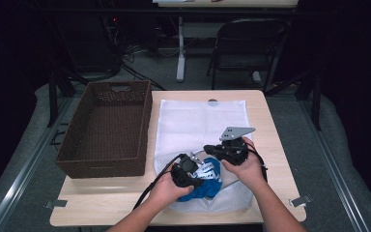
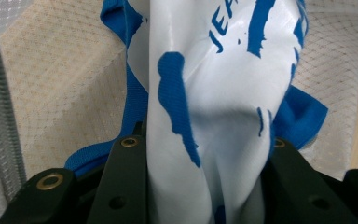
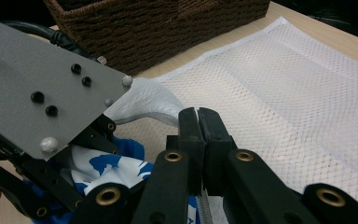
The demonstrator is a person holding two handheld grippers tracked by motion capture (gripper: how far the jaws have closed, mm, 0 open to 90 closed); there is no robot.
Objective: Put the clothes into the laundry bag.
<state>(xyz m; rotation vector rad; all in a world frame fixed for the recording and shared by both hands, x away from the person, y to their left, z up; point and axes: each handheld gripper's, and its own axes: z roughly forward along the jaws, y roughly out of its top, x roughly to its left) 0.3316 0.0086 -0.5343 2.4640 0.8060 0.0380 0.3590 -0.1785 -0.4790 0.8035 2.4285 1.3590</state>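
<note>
A white mesh bag (image 1: pixel 198 121) lies flat on the table. At its near end sits a blue and white garment (image 1: pixel 207 186). My left gripper (image 1: pixel 193 174) is shut on that garment (image 2: pixel 223 93), which bulges up between the jaws of the left gripper (image 2: pixel 205 140). My right gripper (image 1: pixel 217 151) sits just right of it, jaws pressed together on the bag's lifted edge. In the right gripper view the shut right gripper (image 3: pixel 199 116) pinches mesh, and a raised strip of the bag's rim (image 3: pixel 144 102) curves off to the left. The garment (image 3: pixel 107 165) hangs under the left gripper's grey plate (image 3: pixel 42 88).
A dark brown wicker basket (image 1: pixel 147 125) stands on the table's left side, touching the bag's left edge. Bare tabletop (image 1: pixel 265 121) shows to the right of the bag. A folding chair (image 1: pixel 246 43) and table legs stand beyond the far edge.
</note>
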